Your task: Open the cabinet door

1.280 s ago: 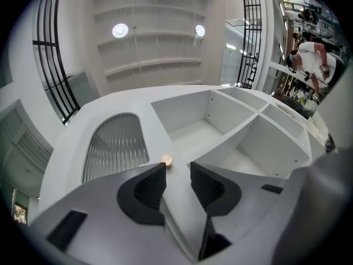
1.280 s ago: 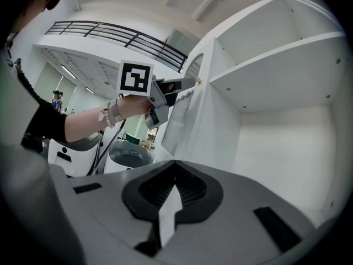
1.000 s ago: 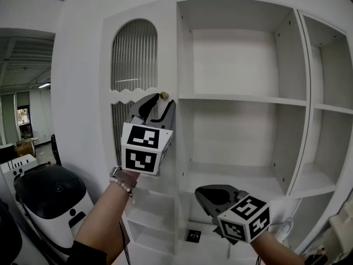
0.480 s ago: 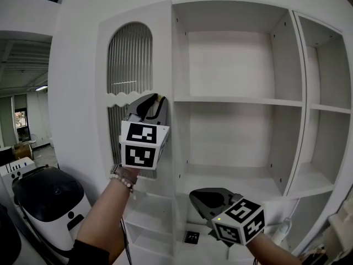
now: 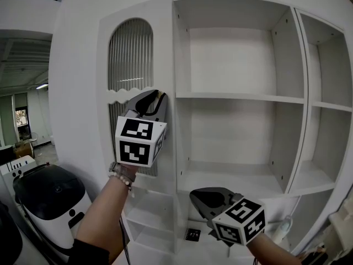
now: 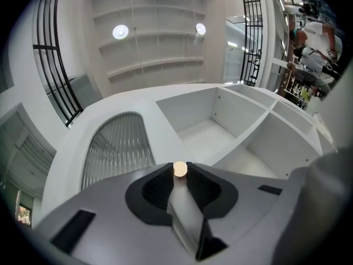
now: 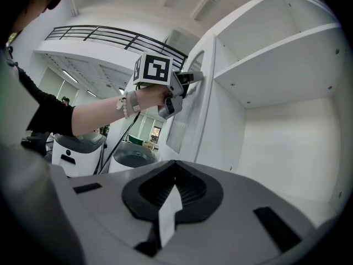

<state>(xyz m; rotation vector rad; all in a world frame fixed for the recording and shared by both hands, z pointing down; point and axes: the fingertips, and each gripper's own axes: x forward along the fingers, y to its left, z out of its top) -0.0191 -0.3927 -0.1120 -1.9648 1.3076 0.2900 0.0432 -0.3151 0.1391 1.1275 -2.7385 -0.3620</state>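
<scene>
The white cabinet door (image 5: 132,54) with a ribbed arched panel stands closed at the left of the shelf unit. Its small round brass knob (image 6: 180,169) sits between the tips of my left gripper (image 6: 180,171). The jaws have just been closing, and their pads now touch the knob on both sides. In the head view my left gripper (image 5: 160,96) is raised against the door's right edge and hides the knob. My right gripper (image 5: 194,199) hangs low in front of the shelves, shut and holding nothing. From the right gripper view, the left gripper (image 7: 190,77) shows against the door (image 7: 187,120).
Bare white shelves (image 5: 237,97) fill the unit to the right of the door. A black-and-white machine (image 5: 49,195) stands on the floor at lower left. A small black item (image 5: 192,235) lies on a low shelf under the door.
My left gripper's jaws have closed in around the knob, which showed above them a second ago and is now covered. Both hands have kept their places.
</scene>
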